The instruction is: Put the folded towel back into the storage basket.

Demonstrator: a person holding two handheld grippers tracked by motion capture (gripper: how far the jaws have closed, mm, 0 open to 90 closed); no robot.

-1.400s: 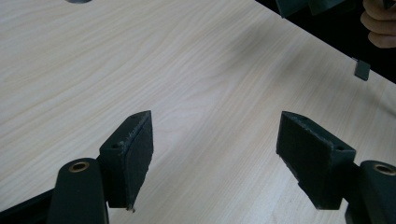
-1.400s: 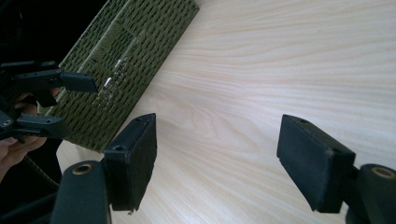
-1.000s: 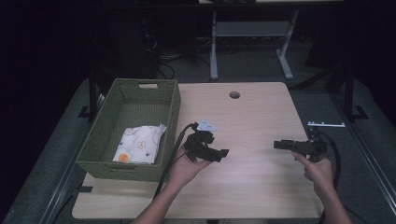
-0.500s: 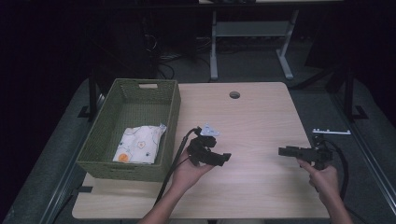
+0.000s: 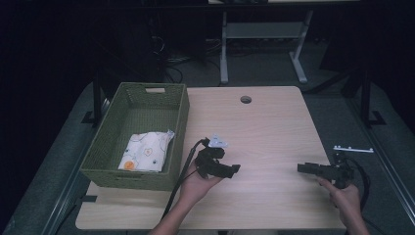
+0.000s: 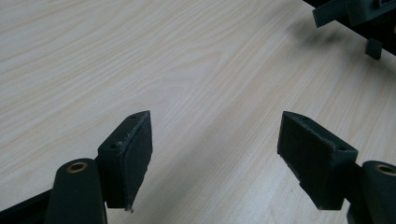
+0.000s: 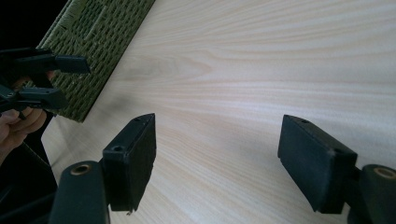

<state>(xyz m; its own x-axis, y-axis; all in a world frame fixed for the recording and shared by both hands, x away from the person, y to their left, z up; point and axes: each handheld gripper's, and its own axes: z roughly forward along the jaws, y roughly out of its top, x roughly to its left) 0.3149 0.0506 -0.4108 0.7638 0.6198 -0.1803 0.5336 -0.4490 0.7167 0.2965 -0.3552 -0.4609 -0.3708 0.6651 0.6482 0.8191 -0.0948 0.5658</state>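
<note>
Two hands each hold a black gripper over a light wooden table. The left gripper is near the middle of the table, just beside a green basket. Its jaws are wide open with nothing between them. The right gripper is near the right edge, well apart from the left one. Its jaws are wide open too and hold nothing. A white packet lies flat inside the basket, at the near end.
</note>
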